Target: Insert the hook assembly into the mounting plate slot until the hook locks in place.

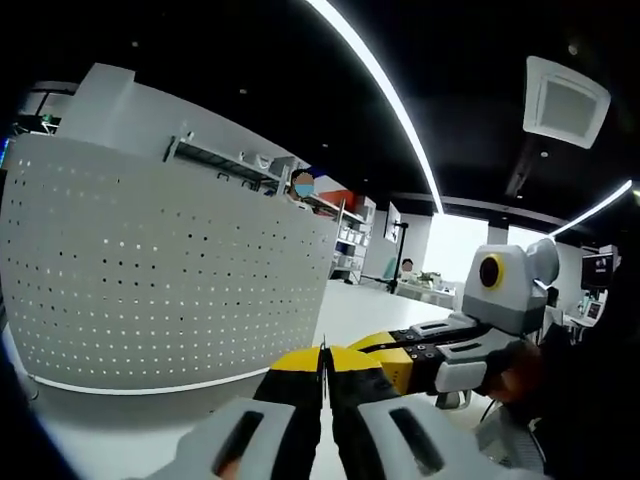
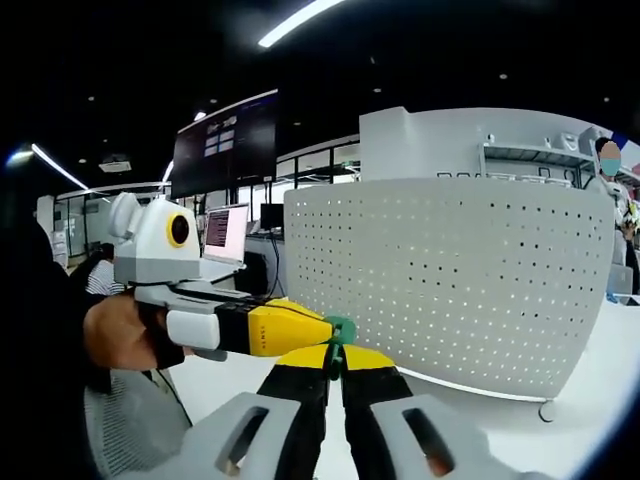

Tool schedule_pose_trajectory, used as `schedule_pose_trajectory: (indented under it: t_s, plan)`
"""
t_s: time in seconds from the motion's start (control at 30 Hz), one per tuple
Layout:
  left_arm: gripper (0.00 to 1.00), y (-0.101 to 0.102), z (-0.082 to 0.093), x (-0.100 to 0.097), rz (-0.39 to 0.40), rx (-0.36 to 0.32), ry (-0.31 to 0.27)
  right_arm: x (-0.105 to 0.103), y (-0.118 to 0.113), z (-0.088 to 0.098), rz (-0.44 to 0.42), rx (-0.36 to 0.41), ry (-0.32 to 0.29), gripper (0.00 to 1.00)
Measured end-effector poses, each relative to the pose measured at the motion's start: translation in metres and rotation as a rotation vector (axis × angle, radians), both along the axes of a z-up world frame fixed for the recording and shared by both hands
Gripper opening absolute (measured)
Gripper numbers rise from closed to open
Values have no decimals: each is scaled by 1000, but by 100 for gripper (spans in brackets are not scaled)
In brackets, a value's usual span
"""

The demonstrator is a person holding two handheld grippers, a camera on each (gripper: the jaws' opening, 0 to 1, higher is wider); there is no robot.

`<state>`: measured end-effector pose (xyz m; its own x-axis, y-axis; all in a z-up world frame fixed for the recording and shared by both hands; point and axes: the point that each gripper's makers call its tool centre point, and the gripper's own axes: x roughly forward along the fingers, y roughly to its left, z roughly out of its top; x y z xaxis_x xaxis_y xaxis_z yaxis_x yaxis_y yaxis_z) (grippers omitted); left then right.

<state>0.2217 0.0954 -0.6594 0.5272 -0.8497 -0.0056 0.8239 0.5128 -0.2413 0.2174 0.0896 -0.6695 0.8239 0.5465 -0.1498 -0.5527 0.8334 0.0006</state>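
Observation:
The mounting plate is a white perforated pegboard (image 1: 160, 270) standing upright on the white table, on the left of the left gripper view and on the right of the right gripper view (image 2: 450, 290). My right gripper (image 2: 335, 362) is shut on a small green hook assembly (image 2: 341, 329), held in front of the board's near edge. My left gripper (image 2: 315, 328) reaches in from the left, its yellow tip against the same green piece. In its own view the left gripper (image 1: 322, 362) is shut, with a thin dark sliver pinched between its tips. The right gripper (image 1: 400, 362) lies close beside it.
A person's hand (image 2: 120, 335) holds the left gripper. The white table (image 1: 370, 310) stretches away past the board. Shelving (image 1: 240, 165) rises behind the board, and desks with monitors (image 2: 225, 235) stand far off. A small foot (image 2: 545, 410) props the board's base.

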Motion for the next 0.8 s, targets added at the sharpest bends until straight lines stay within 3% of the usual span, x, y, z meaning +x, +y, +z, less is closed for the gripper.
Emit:
schedule_pose_trajectory:
  t_s: [0.43, 0.53, 0.8]
  plan:
    - [6, 1, 5, -4, -31, -17, -9, 0, 1, 3, -4, 4, -9, 1]
    - [13, 5, 5, -3, -25, -23, -9, 0, -1, 2, -11, 4, -5, 1]
    - [23, 12, 3, -2, -19, -12, -18, 2, -5, 5, -21, 6, -13, 1]
